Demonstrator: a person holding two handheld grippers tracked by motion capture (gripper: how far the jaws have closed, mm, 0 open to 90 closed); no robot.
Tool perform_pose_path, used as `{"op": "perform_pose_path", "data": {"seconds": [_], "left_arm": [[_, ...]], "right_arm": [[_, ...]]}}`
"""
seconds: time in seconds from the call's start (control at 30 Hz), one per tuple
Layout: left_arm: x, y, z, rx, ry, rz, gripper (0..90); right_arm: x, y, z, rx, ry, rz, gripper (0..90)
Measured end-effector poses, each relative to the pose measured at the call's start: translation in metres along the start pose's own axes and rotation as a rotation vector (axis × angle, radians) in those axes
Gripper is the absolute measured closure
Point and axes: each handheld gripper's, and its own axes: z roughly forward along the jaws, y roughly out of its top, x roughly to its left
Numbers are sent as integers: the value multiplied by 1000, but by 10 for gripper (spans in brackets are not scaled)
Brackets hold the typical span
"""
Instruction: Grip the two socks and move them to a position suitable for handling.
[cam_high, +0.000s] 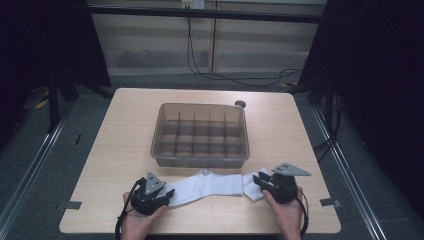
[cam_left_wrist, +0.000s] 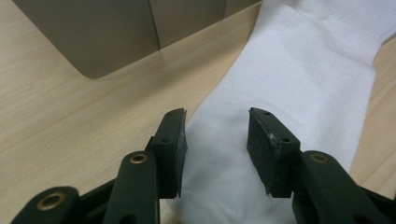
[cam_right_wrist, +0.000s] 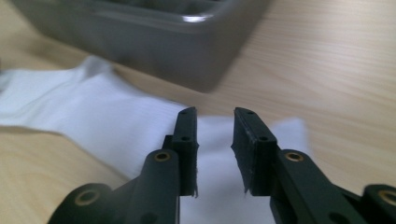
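White cloth, a sock (cam_high: 215, 186), lies flat on the tabletop (cam_high: 125, 130) in the high view, stretched between the left gripper (cam_high: 169, 194) and the right gripper (cam_high: 258, 180), just in front of a grey divided bin (cam_high: 200, 134).

From the left gripper view, the jaws stand apart over one end of the sock (cam_left_wrist: 299, 84), pads clear of the fabric, with nothing pinched.

From the right gripper view, the jaws stand narrowly open above the other end (cam_right_wrist: 93, 116), not pressing it, the bin's corner (cam_right_wrist: 196, 51) just beyond.

Soft, light and limp, the sock would likely sag and fold when lifted; pinching a small bunch at each end should keep it spread.
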Motion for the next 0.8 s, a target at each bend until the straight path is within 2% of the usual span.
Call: {"op": "perform_pose_path", "data": {"seconds": [0.03, 0.07, 0.1, 0.2, 0.23, 0.3, 0.33, 0.37, 0.4, 0.47, 0.53, 0.67, 0.73, 0.8], "left_arm": [[-1, 2, 0, -9, -2, -11, 567], [1, 5, 1, -18, -7, 3, 567], [1, 8, 3, -21, -21, -3, 578], [2, 16, 8, 1, -12, 20, 606], [2, 16, 9, 8, -9, 16, 615], [3, 16, 10, 32, 28, 22, 631], [4, 14, 10, 42, 30, 16, 634], [5, 12, 10, 38, 21, 18, 640], [5, 8, 9, 13, 9, -6, 650], [6, 7, 8, 11, 3, -15, 649], [6, 4, 7, 3, 12, -22, 646], [1, 2, 4, 4, 42, 0, 647], [1, 2, 4, 8, 24, -2, 647], [1, 3, 4, 12, 24, -4, 642]], "right_arm": [[7, 4, 9, 9, 39, -24, 755], [11, 6, 16, 13, 59, -37, 771], [16, 8, 24, 31, 75, -61, 787], [27, 13, 45, 64, 115, -98, 816], [30, 13, 53, 82, 128, -103, 820], [35, 12, 61, 121, 108, -130, 826], [37, 10, 63, 137, 104, -150, 828], [38, 8, 63, 142, 105, -158, 830], [39, 6, 61, 137, 106, -147, 830], [41, 3, 58, 129, 107, -146, 826], [42, -2, 53, 126, 110, -145, 824], [38, -9, 44, 116, 93, -134, 808], [35, -9, 40, 128, 86, -129, 788], [30, -6, 34, 108, 76, -120, 758]]}}
